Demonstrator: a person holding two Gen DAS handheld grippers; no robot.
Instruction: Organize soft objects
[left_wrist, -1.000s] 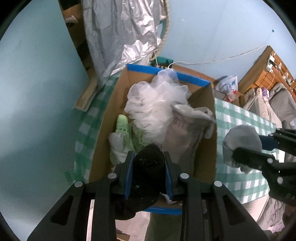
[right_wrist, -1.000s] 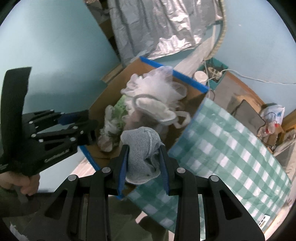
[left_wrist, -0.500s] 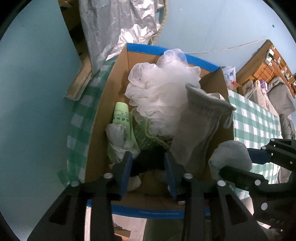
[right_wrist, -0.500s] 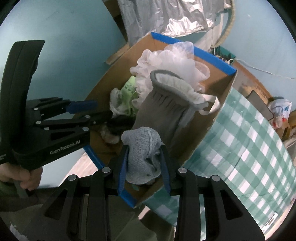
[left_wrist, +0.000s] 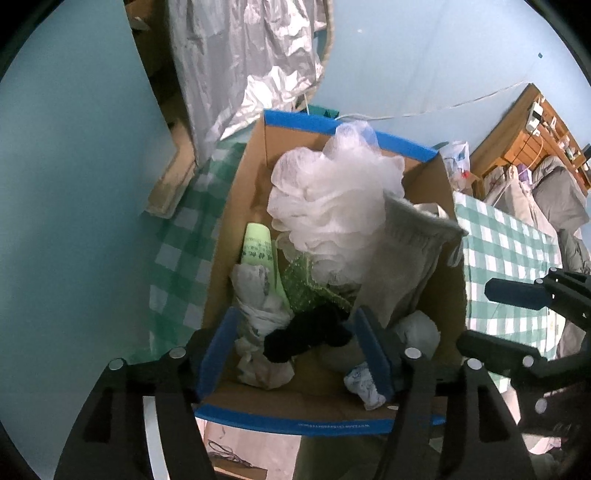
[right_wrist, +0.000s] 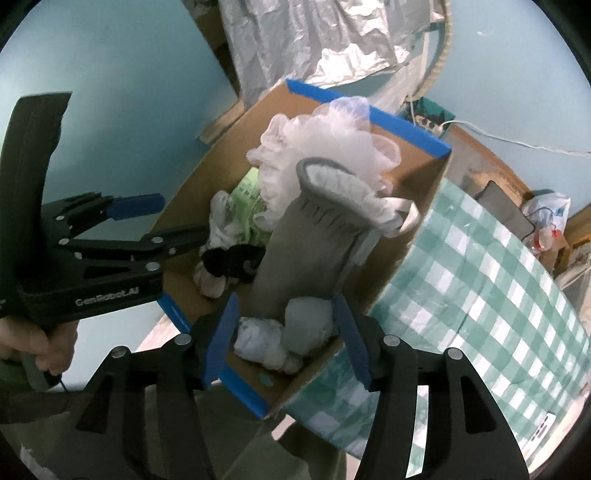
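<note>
A cardboard box with a blue taped rim holds a white mesh pouf, a tall grey glove and green and white cloths. My left gripper hangs over the box's near end, its jaws opening. A black sock lies loose between them on the pile. My right gripper is over the box's near right corner, jaws opening. A rolled grey sock rests in the box between them beside a pale cloth.
The box stands on a green checked tablecloth. A crinkled silver sheet hangs behind it against a blue wall. A plastic bag and wooden shelves are at the far right. A hand holds the left gripper.
Both grippers came down over the box and opened. The black sock left the left jaws and the grey sock left the right jaws; both now lie in the box.
</note>
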